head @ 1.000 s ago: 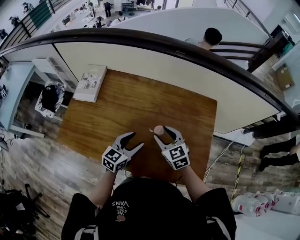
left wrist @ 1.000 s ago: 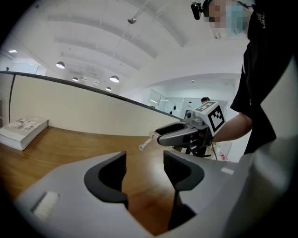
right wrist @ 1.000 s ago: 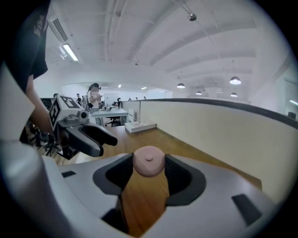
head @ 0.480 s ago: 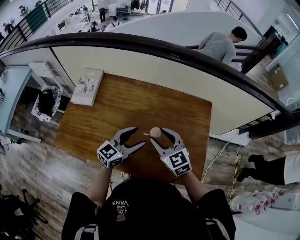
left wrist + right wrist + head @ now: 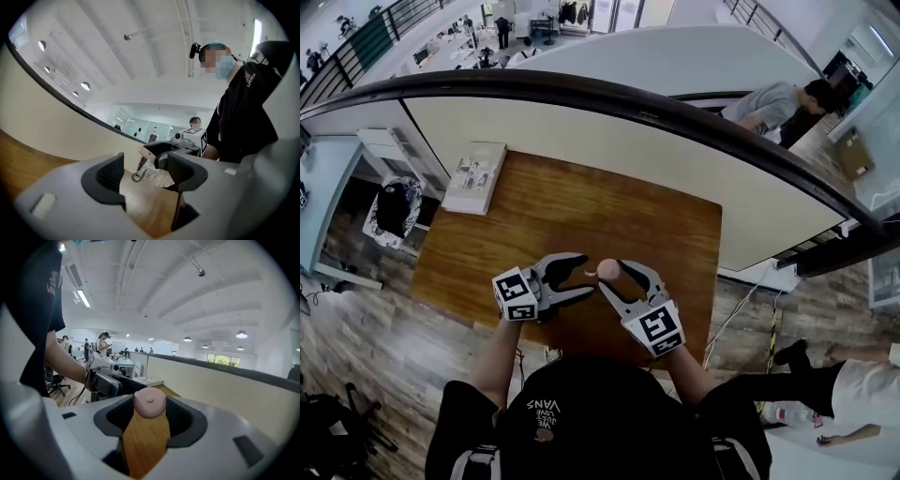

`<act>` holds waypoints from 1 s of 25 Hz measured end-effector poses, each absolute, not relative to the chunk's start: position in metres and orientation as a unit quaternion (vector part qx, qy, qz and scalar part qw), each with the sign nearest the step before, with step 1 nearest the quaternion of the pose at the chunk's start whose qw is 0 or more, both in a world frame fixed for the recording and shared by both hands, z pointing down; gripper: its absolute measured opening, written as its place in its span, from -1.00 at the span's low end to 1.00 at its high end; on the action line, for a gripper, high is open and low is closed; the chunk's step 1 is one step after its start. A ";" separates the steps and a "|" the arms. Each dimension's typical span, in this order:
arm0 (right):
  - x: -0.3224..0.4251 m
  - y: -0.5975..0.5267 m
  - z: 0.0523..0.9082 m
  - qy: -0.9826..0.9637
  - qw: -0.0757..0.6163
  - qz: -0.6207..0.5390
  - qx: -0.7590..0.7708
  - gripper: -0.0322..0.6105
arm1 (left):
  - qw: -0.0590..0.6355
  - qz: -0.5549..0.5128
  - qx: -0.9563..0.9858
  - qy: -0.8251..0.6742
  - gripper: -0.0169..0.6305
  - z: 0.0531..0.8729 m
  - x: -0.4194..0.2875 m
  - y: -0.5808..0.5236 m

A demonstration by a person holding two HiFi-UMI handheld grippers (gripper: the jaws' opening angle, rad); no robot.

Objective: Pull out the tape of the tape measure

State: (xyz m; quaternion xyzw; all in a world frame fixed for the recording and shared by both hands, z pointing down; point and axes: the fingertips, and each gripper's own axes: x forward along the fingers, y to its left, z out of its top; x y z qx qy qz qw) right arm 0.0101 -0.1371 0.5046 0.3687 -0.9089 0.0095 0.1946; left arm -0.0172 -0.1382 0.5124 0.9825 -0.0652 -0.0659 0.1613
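The right tongs [image 5: 149, 416] are clenched on the round pink tape measure [image 5: 608, 270], held above the counter [image 5: 581, 202]. Its short tape [image 5: 140, 168] points left, its tip hanging untouched between the left tongs [image 5: 145, 172], which are released and opening.

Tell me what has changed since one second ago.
The left gripper moved right, toward the tape measure, and its jaws are opening; the end ring shows between them, not yet gripped. The right gripper stayed shut on the tape measure. The book on the table did not move.
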 end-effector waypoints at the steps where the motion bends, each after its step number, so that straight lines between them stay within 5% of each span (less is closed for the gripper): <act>1: 0.010 -0.137 0.504 -0.909 0.194 0.010 0.369 -0.23 | 0.164 -0.065 0.983 -0.057 -0.09 0.513 -0.016 -0.138; 10: 0.010 -0.140 0.502 -0.910 0.193 0.010 0.366 -0.23 | 0.177 -0.050 0.983 -0.023 -0.11 0.523 -0.011 -0.140; 18: 0.014 -0.144 0.504 -0.906 0.198 0.012 0.373 -0.23 | 0.174 -0.038 0.984 -0.014 -0.82 0.526 -0.011 -0.132; 25: 0.021 -0.150 0.513 -0.895 0.212 0.021 0.391 -0.23 | 0.147 -0.003 0.986 -0.076 -0.90 0.531 -0.017 -0.141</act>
